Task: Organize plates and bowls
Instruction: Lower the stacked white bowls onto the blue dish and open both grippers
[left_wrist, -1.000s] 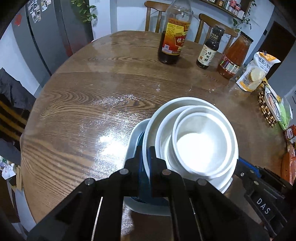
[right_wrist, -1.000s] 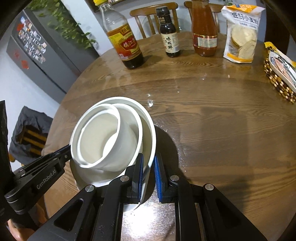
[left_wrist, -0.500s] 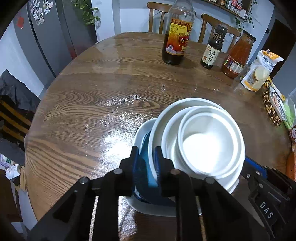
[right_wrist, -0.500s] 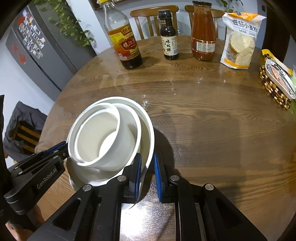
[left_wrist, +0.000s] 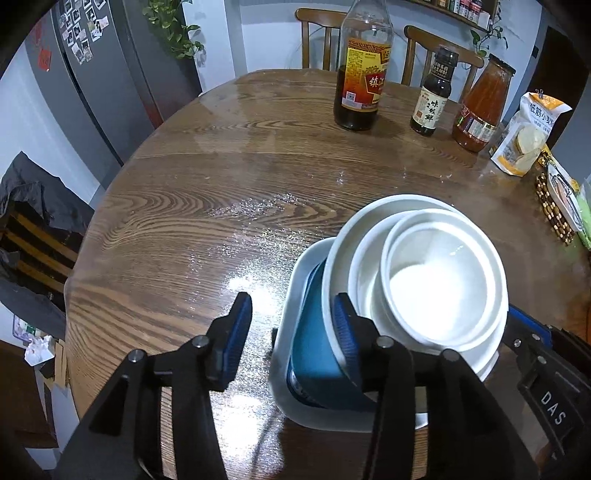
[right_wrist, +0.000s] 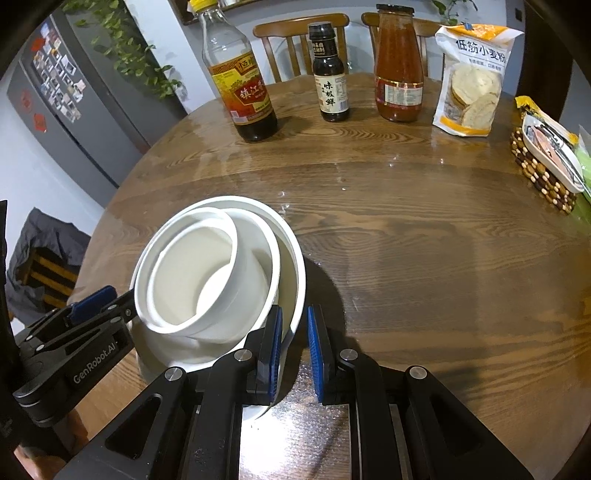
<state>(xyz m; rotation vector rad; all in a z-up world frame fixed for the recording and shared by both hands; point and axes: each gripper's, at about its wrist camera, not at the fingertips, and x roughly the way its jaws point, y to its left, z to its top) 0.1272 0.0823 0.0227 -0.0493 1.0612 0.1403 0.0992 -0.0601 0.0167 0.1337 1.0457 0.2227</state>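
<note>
Wooden table (left_wrist: 229, 192), bowl stack (left_wrist: 424, 280) between both hand-held grippers

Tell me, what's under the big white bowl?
Under the big white bowl sits a square white dish with a blue inside. Only its left part shows; the rest is covered by the bowl. Two smaller white bowls nest inside it.

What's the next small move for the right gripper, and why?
Probably open the right gripper and let go. The stacked bowls sit in the plate, which looks settled on the table. The left gripper has just been opening its fingers, which straddle the plate's rim without pressing; the right fingers look clamped on its other side.
</note>
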